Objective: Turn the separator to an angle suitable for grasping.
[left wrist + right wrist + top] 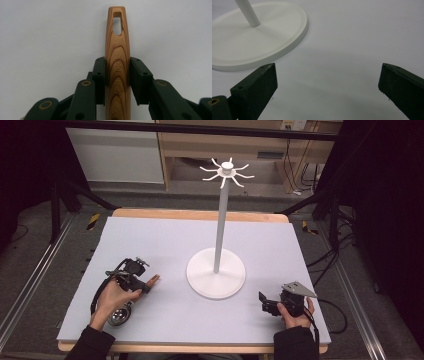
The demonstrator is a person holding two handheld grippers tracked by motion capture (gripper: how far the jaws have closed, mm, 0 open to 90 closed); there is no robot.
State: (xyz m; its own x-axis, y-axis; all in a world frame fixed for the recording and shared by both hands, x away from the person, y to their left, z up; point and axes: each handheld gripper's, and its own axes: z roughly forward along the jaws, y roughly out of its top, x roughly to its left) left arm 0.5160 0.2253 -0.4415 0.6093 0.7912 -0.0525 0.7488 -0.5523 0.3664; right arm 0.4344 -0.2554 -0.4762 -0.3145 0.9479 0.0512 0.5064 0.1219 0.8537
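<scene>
Left gripper (146, 285) sits near the counter's (165, 240) left edge, toward the near side. Its jaws are clamped on the wooden handle (117, 67) of a utensil, pads pressing both flanks about midway along. The handle's tip, with its hanging slot (117, 25), sticks out past the jaws. Likely gripped short of the end on purpose, so the slot stays free to slip over a hook.

In the high view the handle tip (154, 279) points right, toward the stand; a shiny round metal head (119, 315) lies by the person's left wrist, near the counter's front edge. It looks like the utensil's working end, but I can't confirm the join under the hand.

White stand (216, 272) is at counter centre, round base flat, thin pole upright, ring of hooks (227, 171) on top. Hooks are bare.

Right gripper (265, 303) rests by the near right corner, jaws wide apart, nothing between them, aimed at the stand's base (259, 37). Seems parked, perhaps ready to steady the base.
</scene>
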